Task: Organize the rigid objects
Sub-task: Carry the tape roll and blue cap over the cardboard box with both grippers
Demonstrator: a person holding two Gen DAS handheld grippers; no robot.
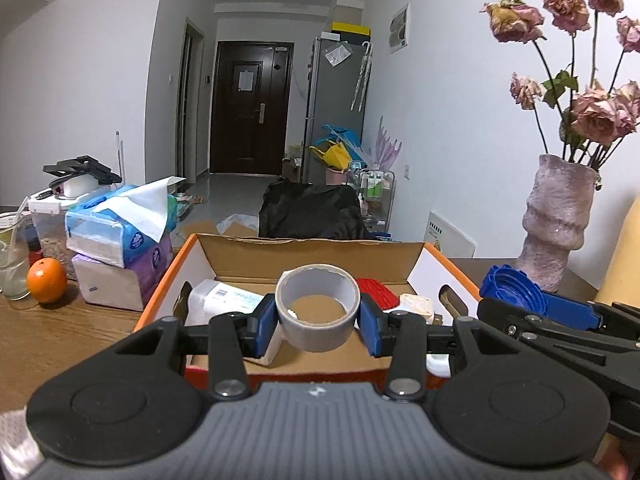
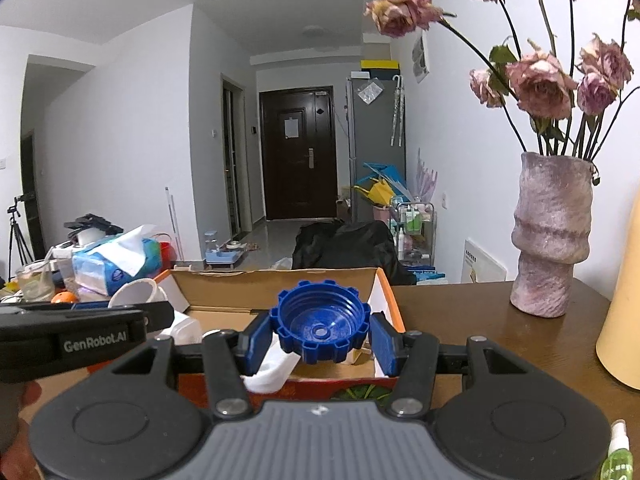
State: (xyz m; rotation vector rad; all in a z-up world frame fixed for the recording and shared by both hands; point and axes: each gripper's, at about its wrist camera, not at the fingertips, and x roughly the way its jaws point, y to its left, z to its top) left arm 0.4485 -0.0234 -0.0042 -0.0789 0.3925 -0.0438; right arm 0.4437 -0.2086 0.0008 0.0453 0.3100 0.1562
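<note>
Left gripper (image 1: 318, 320): clamping tape roll (image 1: 318, 306) across its stiff, light rim.
Right gripper (image 2: 320, 336): pinching rigid blue cap (image 2: 320, 326) by its ribbed, grippy edge.

Both grippers, left gripper (image 1: 319, 316) and right gripper (image 2: 319, 338), have black linkages, silver screws, blue pads (image 1: 266, 322), and ribbed grey bodies.

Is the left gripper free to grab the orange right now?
Probably not: the left gripper is shut on the tape roll over the cardboard box; the orange sits far off beside the tissue packs.
</note>
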